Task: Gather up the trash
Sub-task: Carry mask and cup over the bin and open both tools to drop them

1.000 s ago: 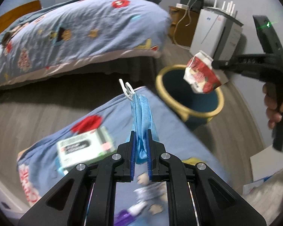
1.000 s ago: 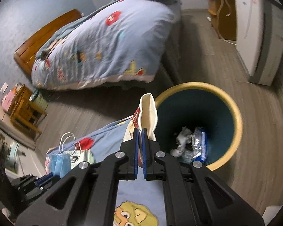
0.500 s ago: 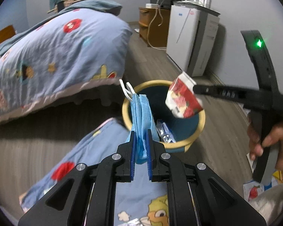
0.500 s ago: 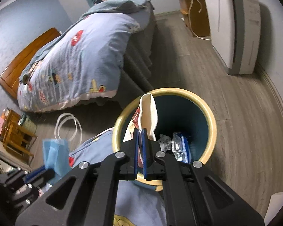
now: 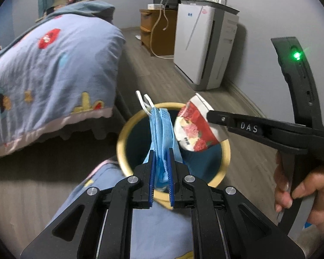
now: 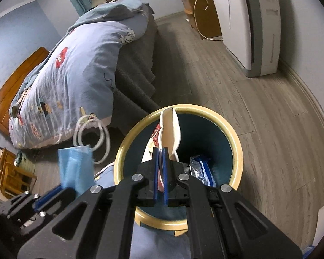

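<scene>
My left gripper is shut on a blue face mask with white ear loops, held over the near rim of a yellow-rimmed dark blue trash bin. My right gripper is shut on a crushed red-and-white paper cup and holds it above the bin's opening. The cup and the right gripper also show in the left wrist view. The mask and the left gripper show at the lower left of the right wrist view. Crumpled wrappers lie at the bin's bottom.
A bed with a blue patterned quilt stands left of the bin. A white appliance and a wooden cabinet stand by the far wall. Blue patterned fabric lies below the grippers. A small wooden stool is at far left.
Both grippers have moved closer to the bin with their loads. The cup now hangs over the opening and the mask has come over the bin's near rim.
</scene>
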